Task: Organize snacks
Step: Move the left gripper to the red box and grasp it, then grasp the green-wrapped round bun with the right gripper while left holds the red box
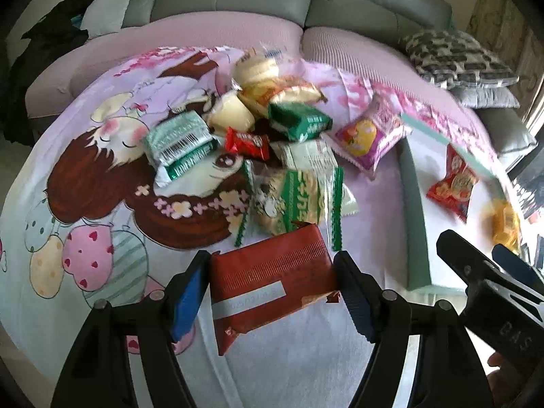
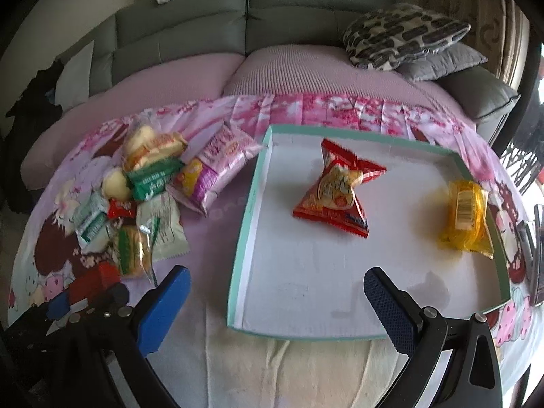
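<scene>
Two snack packets (image 2: 335, 190) lie in one tray (image 2: 248, 224).

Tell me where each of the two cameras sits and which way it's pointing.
Left wrist: rides the left gripper, looking down along its fingers at the flat brick-red snack packet clamped between them; snack pile and grey sofa beyond; right gripper at right.
Right wrist: rides the right gripper, jaws open, facing down over the shallow teal-rimmed white tray; left gripper at lower left.
Shared: pile, tray, sofa, patterned cushion.
</scene>
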`<state>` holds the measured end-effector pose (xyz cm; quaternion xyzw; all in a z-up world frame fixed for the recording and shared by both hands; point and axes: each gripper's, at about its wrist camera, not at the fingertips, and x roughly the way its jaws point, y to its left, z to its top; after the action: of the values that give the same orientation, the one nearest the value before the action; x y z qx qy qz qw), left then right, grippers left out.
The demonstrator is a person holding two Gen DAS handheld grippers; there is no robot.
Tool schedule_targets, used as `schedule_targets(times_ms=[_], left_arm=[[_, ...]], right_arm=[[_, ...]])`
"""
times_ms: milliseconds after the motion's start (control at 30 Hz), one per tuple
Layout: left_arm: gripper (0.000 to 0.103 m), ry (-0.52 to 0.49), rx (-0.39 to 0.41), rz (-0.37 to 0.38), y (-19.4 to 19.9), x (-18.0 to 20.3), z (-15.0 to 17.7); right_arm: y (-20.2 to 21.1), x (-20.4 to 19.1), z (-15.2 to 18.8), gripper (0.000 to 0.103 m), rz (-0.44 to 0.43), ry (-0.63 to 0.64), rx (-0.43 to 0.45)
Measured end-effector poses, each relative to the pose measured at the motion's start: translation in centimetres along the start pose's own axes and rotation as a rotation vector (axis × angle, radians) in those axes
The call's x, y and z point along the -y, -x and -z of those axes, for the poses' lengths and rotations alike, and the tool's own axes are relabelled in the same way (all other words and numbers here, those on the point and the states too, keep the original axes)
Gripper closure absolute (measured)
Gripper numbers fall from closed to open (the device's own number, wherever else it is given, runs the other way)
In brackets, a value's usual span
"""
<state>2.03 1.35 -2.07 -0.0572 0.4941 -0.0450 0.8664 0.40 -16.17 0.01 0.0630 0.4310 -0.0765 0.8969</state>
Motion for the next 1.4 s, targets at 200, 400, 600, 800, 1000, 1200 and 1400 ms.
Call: schedule_targets(times_ms=[200, 400, 600, 800, 1000, 1200, 1400], left_arm=[[0.028, 0.075, 0.031, -0.009, 0.7, -2.7, -0.6], [0.028, 0.180, 0.074, -0.078, 1.9, -6.1, -0.6], [0.028, 0.269, 0.136, -0.135, 3.0, -9.3, -0.7], [0.028, 0.324, 0.143, -0.163, 3.1, -11.2, -0.6], [0.028, 0.351, 0.129, -0.162, 2.6, -12.2, -0.3], [0.028, 0.354, 0.119, -0.155, 2.2, -12.4, -0.2], [0.028, 0.350, 0.111, -0.156, 2.0, -12.4, -0.2]], right_arm=[[0.0, -1.5, -0.2, 0.000, -0.018, 0.028, 0.030], [-0.8, -4.4, -0.1, 0.000, -0.053, 0.096, 0.032], [-1.5, -8.6, 0.2, 0.000, -0.116, 0.191, 0.046], [-3.0, -12.1, 0.7, 0.000, -0.121, 0.265, 0.044], [-4.5, -13.7, 1.1, 0.008, -0.113, 0.283, 0.029], [-5.3, -14.2, 1.3, 0.025, -0.108, 0.285, 0.017], [-5.3, -13.8, 1.2, 0.046, -0.162, 0.256, 0.012]])
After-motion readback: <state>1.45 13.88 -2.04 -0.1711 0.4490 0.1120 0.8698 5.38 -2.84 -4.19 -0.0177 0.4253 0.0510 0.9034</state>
